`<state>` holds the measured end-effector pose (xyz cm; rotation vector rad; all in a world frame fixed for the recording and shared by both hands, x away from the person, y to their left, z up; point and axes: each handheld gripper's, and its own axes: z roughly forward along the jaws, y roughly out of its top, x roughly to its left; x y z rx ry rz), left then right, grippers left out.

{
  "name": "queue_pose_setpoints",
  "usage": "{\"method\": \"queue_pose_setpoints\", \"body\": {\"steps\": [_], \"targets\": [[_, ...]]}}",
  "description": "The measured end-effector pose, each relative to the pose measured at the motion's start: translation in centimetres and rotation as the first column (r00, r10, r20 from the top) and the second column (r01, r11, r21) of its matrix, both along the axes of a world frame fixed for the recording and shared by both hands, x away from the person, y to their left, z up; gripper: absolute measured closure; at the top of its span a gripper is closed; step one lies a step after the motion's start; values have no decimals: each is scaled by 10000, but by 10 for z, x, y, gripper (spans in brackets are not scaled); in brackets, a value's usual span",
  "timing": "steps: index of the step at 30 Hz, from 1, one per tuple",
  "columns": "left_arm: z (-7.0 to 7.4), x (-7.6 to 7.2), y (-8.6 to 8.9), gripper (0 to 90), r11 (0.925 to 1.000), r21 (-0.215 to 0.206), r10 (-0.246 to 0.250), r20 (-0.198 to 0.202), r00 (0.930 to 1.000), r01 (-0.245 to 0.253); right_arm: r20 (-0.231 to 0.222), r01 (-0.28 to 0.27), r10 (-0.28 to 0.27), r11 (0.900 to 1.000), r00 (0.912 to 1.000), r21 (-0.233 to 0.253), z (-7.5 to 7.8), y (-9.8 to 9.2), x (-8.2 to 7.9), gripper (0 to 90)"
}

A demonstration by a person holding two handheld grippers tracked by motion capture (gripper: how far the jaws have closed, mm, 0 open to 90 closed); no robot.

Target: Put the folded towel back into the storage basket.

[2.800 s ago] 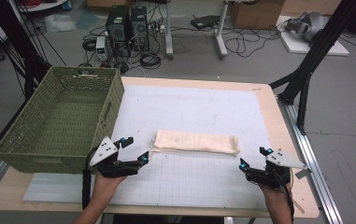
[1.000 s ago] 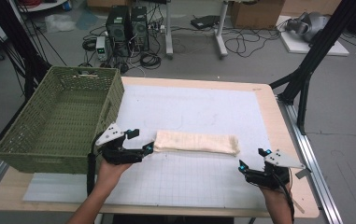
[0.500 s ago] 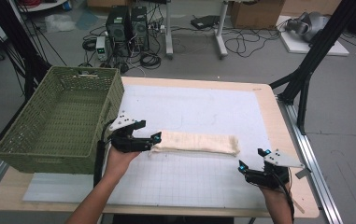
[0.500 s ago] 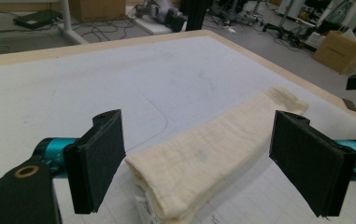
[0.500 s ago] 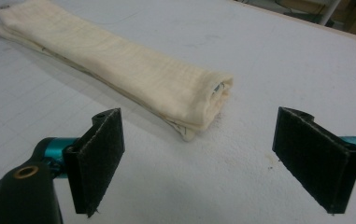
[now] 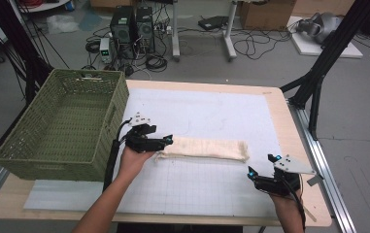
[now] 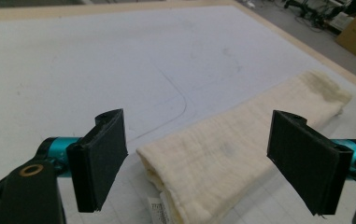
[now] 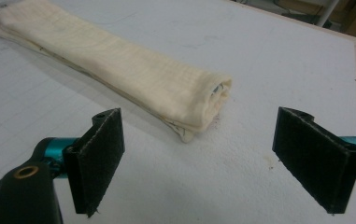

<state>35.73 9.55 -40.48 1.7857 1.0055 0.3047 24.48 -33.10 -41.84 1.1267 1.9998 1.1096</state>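
A cream folded cloth (image 6: 204,148) lies lengthwise across the middle of the white mat (image 6: 207,111). My left gripper (image 6: 167,141) is open at the cloth's left end; in the left gripper view the cloth (image 7: 231,149) runs between the two black pads (image 7: 98,161), with a small label at its near corner. My right gripper (image 6: 262,165) is open near the front right of the mat, a short way below the cloth's right end. In the right gripper view that rolled end (image 8: 203,100) lies just ahead of the open pads (image 8: 313,156), apart from them.
A green woven basket (image 6: 61,128) stands at the table's left side, close beside my left hand. The wooden table edge (image 6: 299,145) borders the mat on the right. Computers, cables and boxes sit on the floor beyond the table.
My left gripper has moved up and to the right from the front of the mat to the cloth's left end. The right gripper has stayed in place.
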Motion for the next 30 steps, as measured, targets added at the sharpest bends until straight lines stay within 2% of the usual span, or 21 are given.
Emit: {"method": "queue_pose_setpoints", "body": {"steps": [1, 2, 4, 5, 7, 10, 13, 15, 17, 24, 28, 29, 30], "targets": [[-3, 2, -1, 208, 9999, 105, 13, -154, 9999, -11, 0, 0, 0, 10000, 10000, 0, 0, 0, 0, 151], [-9, 7, -4, 232, 9993, 383, 26, -643, 9979, -1, 25, 9, -9, 10000, 10000, -23, 0, 0, 0, 152], [-16, 11, -6, 268, 9971, 764, 109, -1171, 9931, -20, 9, 5, -5, 10000, 10000, 13, 0, -1, 0, 152], [-16, 11, -6, 284, 9971, 764, 109, -1171, 9931, -20, 9, 5, -5, 10000, 10000, 13, 0, -1, 0, 152], [-22, 13, -8, 305, 9910, 1336, 115, -1347, 9908, 67, 1, 14, -14, 10000, 10000, -6, 0, -1, 0, 152], [-24, 14, -8, 317, 9905, 1371, 133, -1504, 9885, 75, -18, 6, -6, 10000, 10000, 5, -1, -2, 0, 151], [-24, 14, -8, 379, 9886, 1503, 221, -1544, 9878, 14, -52, -12, 12, 10000, 10000, -3, -1, -2, 0, 151], [-24, 14, -8, 380, 9888, 1490, 244, -1521, 9881, -15, -55, -20, 20, 10000, 10000, 2, 0, -1, 0, 152], [-27, 14, -10, 389, 9851, 1719, 168, -1556, 9877, 104, 13, -66, 66, 10000, 10000, -14, 0, -1, 1, 152], [-34, 14, -17, 428, 9774, 2074, -44, -1707, 9853, 403, -7, -7, 7, 10000, 10000, 11, -1, -3, 0, 152], [-36, 12, -19, 495, 9729, 2285, 2, -1496, 9888, 343, -56, 26, -25, 10000, 10000, 62, -1, -4, 0, 152], [-37, 11, -19, 495, 9698, 2420, 37, -1387, 9903, 303, -56, 26, -25, 10000, 10000, 62, -1, -4, 0, 152], [-37, 11, -19, 536, 9666, 2542, 21, -1284, 9917, 309, -65, 33, -33, 10000, 10000, 54, -1, -4, 0, 152]]}}
